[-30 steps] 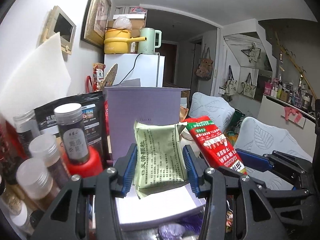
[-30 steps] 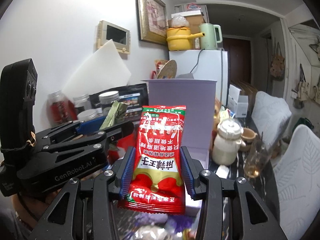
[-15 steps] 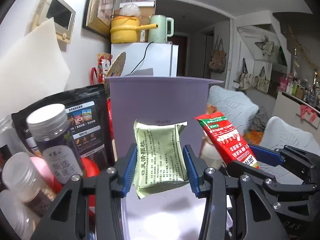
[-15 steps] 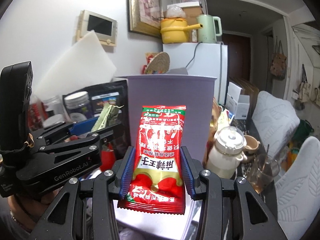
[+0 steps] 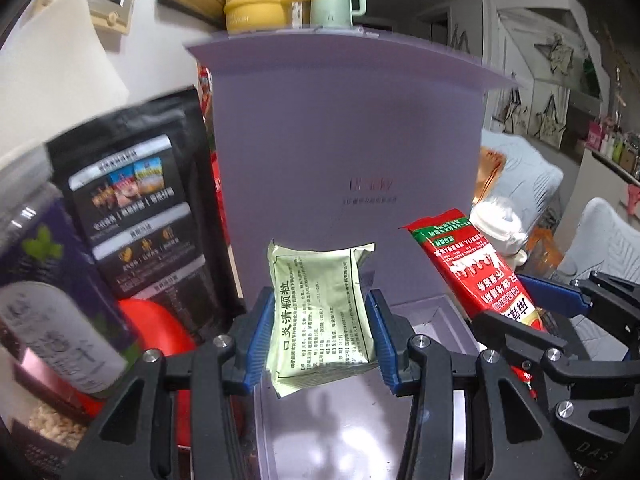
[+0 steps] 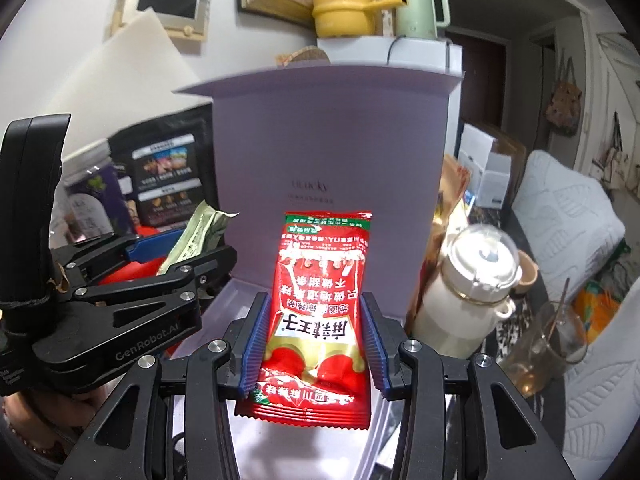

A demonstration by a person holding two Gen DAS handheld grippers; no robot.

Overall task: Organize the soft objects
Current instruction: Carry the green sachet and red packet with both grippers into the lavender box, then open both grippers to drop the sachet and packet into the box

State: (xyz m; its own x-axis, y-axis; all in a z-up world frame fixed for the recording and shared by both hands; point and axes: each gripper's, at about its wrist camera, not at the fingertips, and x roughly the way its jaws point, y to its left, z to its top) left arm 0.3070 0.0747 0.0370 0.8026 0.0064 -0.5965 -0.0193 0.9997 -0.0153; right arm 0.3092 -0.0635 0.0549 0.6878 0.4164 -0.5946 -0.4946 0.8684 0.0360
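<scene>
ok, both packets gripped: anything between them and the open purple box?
Nothing visible. The green packet and red packet hang over the purple box base, its lid upright behind them; the base below looks bare.

The surface itself barely shows: only a dark patch of tabletop [image 6: 516, 216] at the right of the right wrist view, crowded with things. On it an open lavender gift box [image 5: 344, 168] stands with its lid upright, flanked on the left by a black snack pouch [image 5: 136, 204], a labelled jar [image 5: 52, 320] and a red container [image 5: 156, 328]. To the right of the box stand a cream lidded bottle [image 6: 464, 292], a glass cup [image 6: 548, 344] holding a spoon, and a small white carton [image 6: 484, 168].
</scene>
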